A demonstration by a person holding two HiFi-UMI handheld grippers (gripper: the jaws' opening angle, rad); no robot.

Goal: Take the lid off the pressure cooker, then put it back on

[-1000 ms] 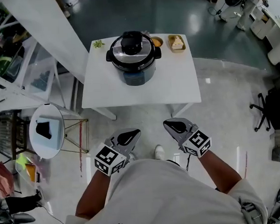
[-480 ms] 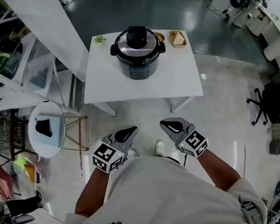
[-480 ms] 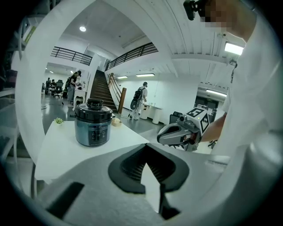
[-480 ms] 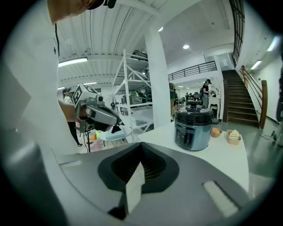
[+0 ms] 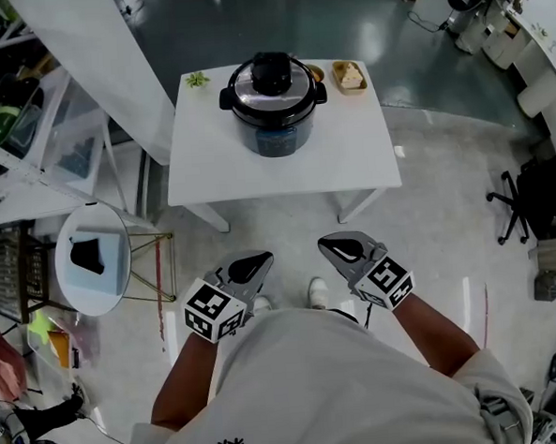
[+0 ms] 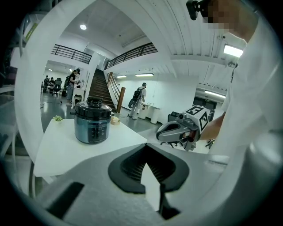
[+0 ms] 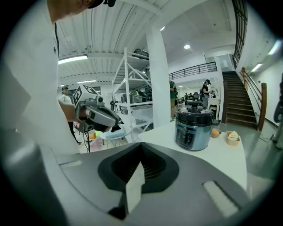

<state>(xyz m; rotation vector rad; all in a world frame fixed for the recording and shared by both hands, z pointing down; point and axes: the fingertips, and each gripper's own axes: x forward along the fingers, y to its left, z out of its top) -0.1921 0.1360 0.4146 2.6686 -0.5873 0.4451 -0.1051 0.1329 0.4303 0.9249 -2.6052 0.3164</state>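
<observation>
A: Since 1 s back, pressure cooker [image 5: 275, 123] and surface [image 5: 349, 160] slid slightly toward 12 o'clock in head view; left hand-held gripper [image 5: 260, 261] and right hand-held gripper [image 5: 333, 247] hold their spots.
B: Jaws? And the lid [image 5: 271, 81]?
A: Both pinched closed, empty, at 6 o'clock, well apart from surface. Seated on cooker. Fits not-yet-lifted or already refitted; can't tell.

White table [image 5: 349, 156], pale concrete floor [image 5: 448, 243]

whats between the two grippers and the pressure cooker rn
Head view: only bare floor and the white table's bare front lie between the left gripper, right gripper and pressure cooker.
</observation>
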